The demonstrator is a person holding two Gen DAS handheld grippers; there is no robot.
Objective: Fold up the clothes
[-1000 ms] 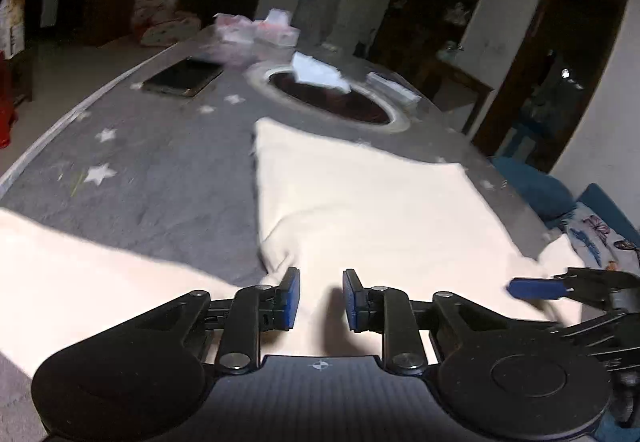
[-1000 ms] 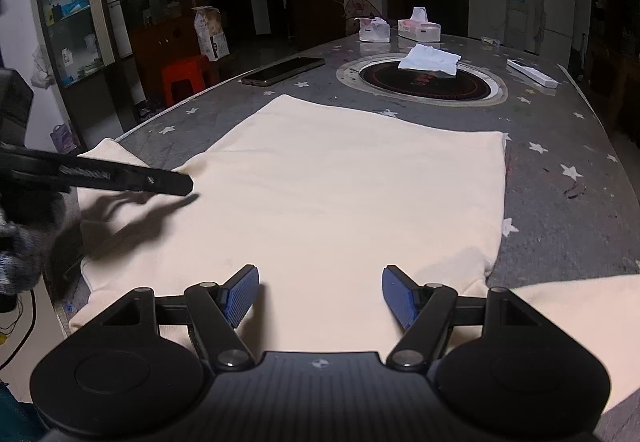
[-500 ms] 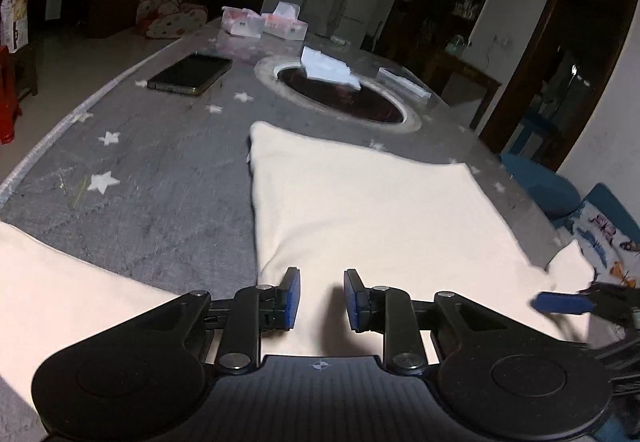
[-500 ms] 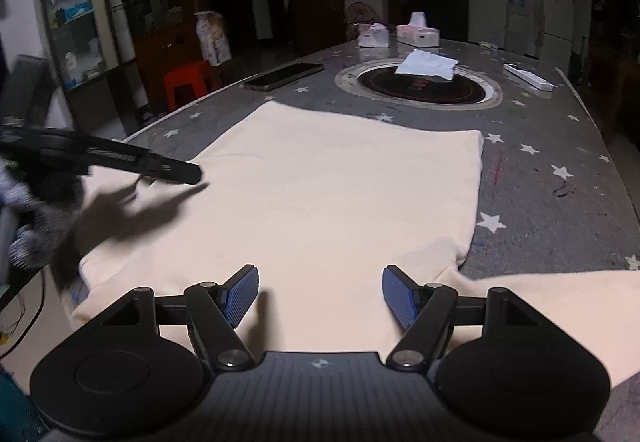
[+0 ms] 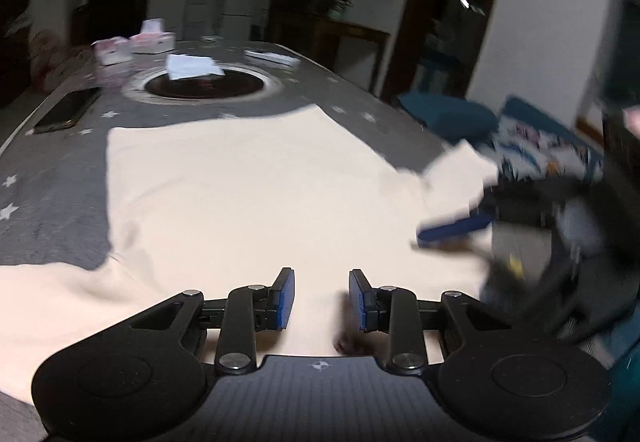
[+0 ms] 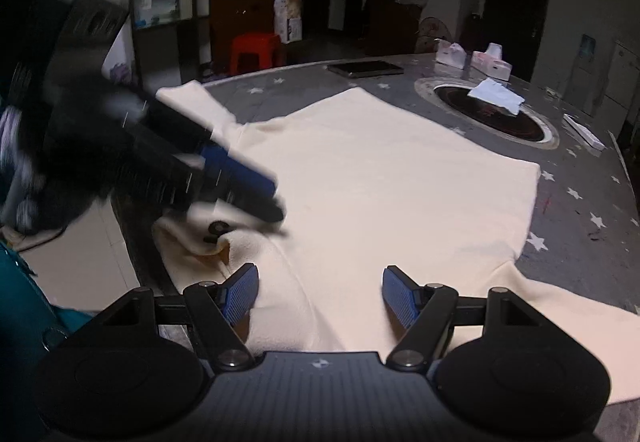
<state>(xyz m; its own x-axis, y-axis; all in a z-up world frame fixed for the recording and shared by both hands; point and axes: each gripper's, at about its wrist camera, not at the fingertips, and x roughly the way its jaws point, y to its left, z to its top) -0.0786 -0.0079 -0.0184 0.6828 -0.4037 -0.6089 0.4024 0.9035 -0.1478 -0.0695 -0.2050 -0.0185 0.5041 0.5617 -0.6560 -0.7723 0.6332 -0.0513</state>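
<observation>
A cream top (image 5: pixel 256 177) lies spread flat on the grey star-print table cloth (image 5: pixel 52 177). In the left wrist view my left gripper (image 5: pixel 322 298) hovers low over its near part. Its jaws are opening, with only flat cloth showing in the gap and nothing pinched. My right gripper (image 5: pixel 452 230) shows blurred at the right, beside a sleeve (image 5: pixel 452 169). In the right wrist view my right gripper (image 6: pixel 320 294) stands open over the cream top (image 6: pixel 380 177), near the neckline (image 6: pixel 216 246). The left gripper (image 6: pixel 244 185) is a blur at the left.
A round dark inset (image 6: pixel 492 113) with a white cloth on it sits mid-table. Tissue boxes (image 6: pixel 472 57) and a phone (image 6: pixel 364 67) lie at the far edge. A red stool (image 6: pixel 256 49) stands beyond the table, and a blue cushion (image 5: pixel 448 117) lies off its side.
The left gripper has swung sideways over the top and its jaws stand wider. The right gripper has shifted toward the neckline, still equally open. Both views have rolled.
</observation>
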